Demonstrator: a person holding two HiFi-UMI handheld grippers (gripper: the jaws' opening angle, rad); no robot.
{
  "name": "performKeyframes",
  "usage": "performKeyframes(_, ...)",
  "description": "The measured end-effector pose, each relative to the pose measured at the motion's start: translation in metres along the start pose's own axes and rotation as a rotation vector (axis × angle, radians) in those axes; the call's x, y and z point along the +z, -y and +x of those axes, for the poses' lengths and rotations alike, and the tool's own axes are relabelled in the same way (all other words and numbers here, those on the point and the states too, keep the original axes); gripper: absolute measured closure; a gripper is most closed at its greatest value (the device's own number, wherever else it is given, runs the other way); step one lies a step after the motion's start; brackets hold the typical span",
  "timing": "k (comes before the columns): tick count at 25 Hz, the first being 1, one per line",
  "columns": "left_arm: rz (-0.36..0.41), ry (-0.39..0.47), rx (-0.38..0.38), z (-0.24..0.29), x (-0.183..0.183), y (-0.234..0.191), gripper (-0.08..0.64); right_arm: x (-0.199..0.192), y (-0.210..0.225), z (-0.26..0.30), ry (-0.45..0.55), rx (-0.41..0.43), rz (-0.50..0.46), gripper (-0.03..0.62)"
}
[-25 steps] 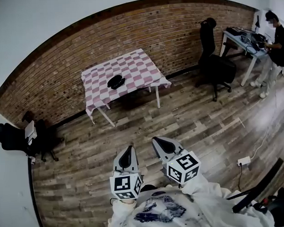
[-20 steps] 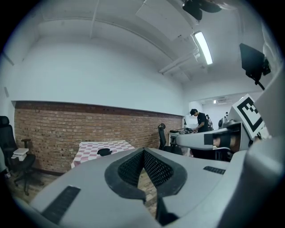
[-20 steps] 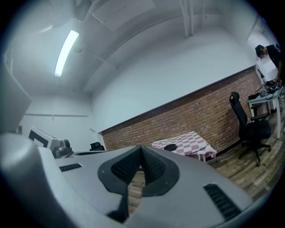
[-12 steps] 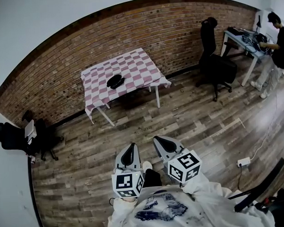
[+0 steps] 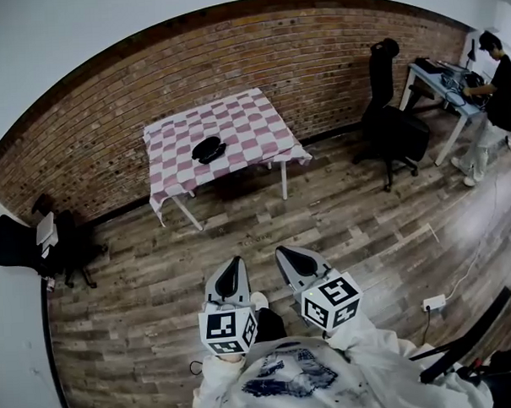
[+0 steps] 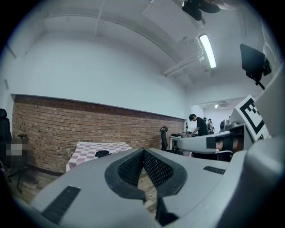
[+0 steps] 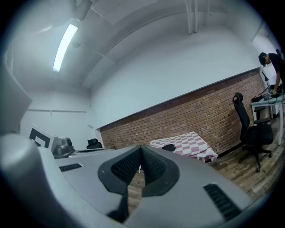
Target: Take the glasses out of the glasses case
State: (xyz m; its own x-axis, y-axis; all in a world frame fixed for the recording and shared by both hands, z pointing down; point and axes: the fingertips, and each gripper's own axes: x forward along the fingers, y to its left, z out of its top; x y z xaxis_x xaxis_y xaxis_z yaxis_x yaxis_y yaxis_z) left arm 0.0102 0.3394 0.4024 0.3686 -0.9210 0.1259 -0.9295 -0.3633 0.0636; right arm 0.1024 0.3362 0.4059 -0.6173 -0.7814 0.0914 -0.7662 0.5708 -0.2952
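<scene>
**Stepping closer, case untouched**

Since a second ago, a shoe (image 5: 258, 300) has come into view between the grippers. The left gripper (image 5: 234, 264) and right gripper (image 5: 283, 253) are closed and empty. The glasses case (image 5: 209, 148) lies at 12 o'clock on the checkered table (image 5: 260, 123), its long axis roughly 8-to-2. The approach likely continues, and next they must reach the table.

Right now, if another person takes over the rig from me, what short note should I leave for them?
Left gripper: shut, empty.
Right gripper: shut, empty.
Both are held in front of the body, far from the checkered table.
Glasses case: lies on that table, near the brick wall.
Done: nothing yet.
Left: reach the table, open the case, take the glasses out.
</scene>
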Motion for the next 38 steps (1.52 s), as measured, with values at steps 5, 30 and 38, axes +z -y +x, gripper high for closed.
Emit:
performKeyframes(5,-0.02,-0.011,0.013,0.031,-0.001,-0.03,0.551,-0.003,0.013,0.039,-0.03,0.006,0.006,0.578)
performKeyframes(30,-0.011,-0.045,-0.009,0.189,0.039,-0.184,0.551,0.044,0.062,0.251,-0.033,-0.018,0.032,0.578)
performKeyframes(38,0.008,-0.016,-0.016,0.216,0.052,-0.233,0.551,0.052,0.058,0.305,-0.008,-0.02,0.019,0.578)
